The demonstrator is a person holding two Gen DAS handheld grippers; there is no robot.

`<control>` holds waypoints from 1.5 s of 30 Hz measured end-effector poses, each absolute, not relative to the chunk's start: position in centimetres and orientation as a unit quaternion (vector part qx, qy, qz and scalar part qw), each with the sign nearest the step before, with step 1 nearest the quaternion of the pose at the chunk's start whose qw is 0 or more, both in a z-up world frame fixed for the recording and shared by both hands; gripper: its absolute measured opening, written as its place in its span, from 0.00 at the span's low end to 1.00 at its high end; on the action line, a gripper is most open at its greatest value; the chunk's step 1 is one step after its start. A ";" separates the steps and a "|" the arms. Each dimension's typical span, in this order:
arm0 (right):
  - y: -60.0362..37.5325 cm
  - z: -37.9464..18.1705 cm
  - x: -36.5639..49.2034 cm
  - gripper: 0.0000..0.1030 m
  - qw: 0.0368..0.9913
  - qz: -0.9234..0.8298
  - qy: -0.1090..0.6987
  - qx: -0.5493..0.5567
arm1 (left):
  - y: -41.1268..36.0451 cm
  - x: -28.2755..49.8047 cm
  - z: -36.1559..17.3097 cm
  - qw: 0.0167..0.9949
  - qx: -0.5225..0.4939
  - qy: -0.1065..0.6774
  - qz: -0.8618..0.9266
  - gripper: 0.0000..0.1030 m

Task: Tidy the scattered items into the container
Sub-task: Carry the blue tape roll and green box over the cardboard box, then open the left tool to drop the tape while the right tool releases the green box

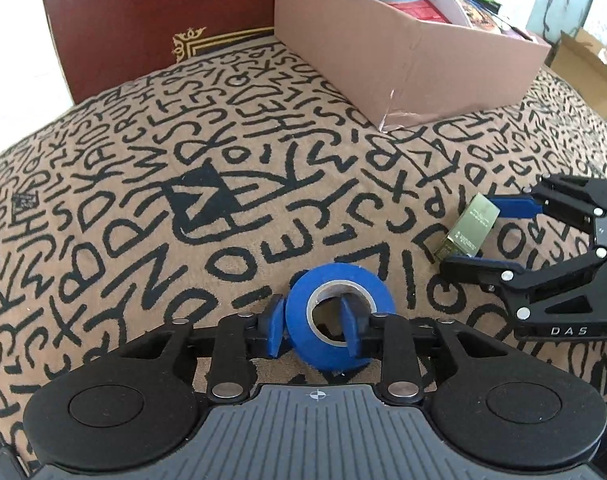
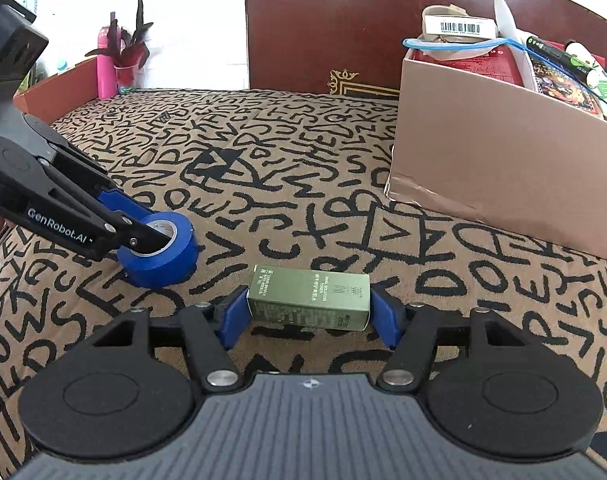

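The open brown cardboard box [image 2: 499, 168] stood well beyond both grippers on the letter-patterned bedspread [image 1: 151, 168], nearer the right gripper [image 2: 309, 310]. Its jaws clasped the small green carton [image 2: 309, 300] by the ends, long axis crosswise. The left gripper [image 1: 312, 326] pinched the blue tape roll's [image 1: 337, 312] wall, one jaw inside the core.

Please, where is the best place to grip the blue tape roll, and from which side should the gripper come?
Grip the blue tape roll across its wall, from above: one finger in the hollow core, one outside. It lies nearly flat on the patterned cover, so the hole faces up. The left gripper is already placed this way.
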State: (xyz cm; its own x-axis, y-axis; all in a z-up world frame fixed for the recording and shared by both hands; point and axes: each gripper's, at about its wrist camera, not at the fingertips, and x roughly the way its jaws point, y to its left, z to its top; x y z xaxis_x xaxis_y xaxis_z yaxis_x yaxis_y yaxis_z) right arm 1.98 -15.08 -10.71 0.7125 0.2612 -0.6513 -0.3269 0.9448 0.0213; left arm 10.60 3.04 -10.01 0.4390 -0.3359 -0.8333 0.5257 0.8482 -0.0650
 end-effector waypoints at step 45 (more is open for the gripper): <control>-36.3 5.4 12.1 0.65 0.987 0.027 0.149 -0.049 | -19.5 22.4 8.1 0.907 0.020 0.281 -0.312 0.16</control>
State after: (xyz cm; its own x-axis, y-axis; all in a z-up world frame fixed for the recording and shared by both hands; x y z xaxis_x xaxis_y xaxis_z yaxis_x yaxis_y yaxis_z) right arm 12.05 -36.29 5.37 0.9539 0.0395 -0.2976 -0.0690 0.9936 -0.0894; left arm 22.35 -19.54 8.11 0.6467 -0.5555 -0.5227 0.5781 0.8040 -0.1391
